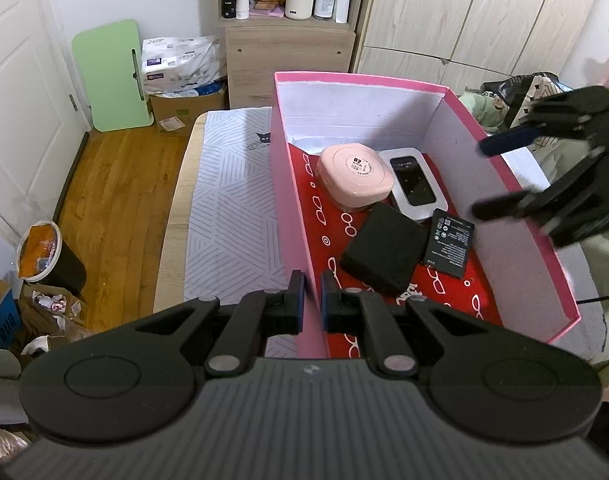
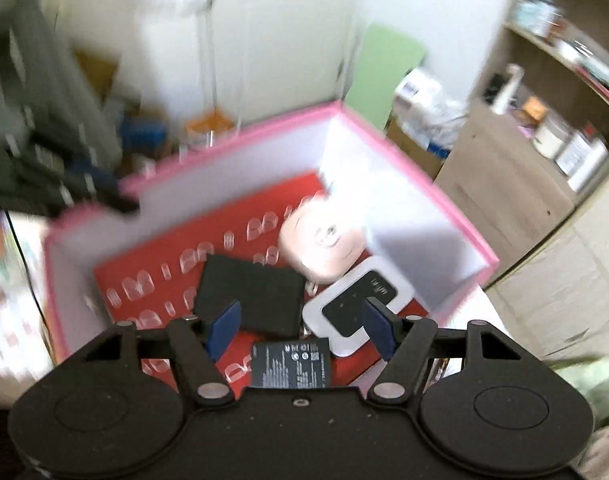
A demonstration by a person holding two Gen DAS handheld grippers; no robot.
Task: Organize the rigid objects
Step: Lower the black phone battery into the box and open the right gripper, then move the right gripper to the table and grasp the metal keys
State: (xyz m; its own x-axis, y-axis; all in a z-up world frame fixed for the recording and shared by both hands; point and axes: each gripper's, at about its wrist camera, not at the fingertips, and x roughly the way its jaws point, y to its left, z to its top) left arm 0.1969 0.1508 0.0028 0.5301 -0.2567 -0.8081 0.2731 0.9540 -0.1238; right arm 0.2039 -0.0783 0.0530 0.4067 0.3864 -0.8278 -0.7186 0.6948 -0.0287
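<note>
A pink box [image 1: 292, 208] with a red patterned floor holds a pink rounded case [image 1: 354, 172], a white and black wifi device [image 1: 414, 184], a black block [image 1: 384, 250] and a flat black battery [image 1: 448, 248]. My left gripper [image 1: 311, 300] is shut on the box's left wall near its front corner. My right gripper [image 2: 302, 320] is open and empty above the box's right side; it also shows in the left wrist view [image 1: 500, 174]. The right wrist view is blurred and shows the same box [image 2: 444, 196], block [image 2: 252, 292], battery [image 2: 292, 364], wifi device [image 2: 356, 308] and pink case [image 2: 322, 244].
The box sits on a grey patterned cloth [image 1: 232, 216] over a table. A wooden shelf unit [image 1: 288, 20] with jars stands behind. A green board [image 1: 108, 76], cardboard boxes [image 1: 184, 108] and a bin [image 1: 44, 256] are on the wooden floor at left. Clothes lie at right [image 1: 504, 100].
</note>
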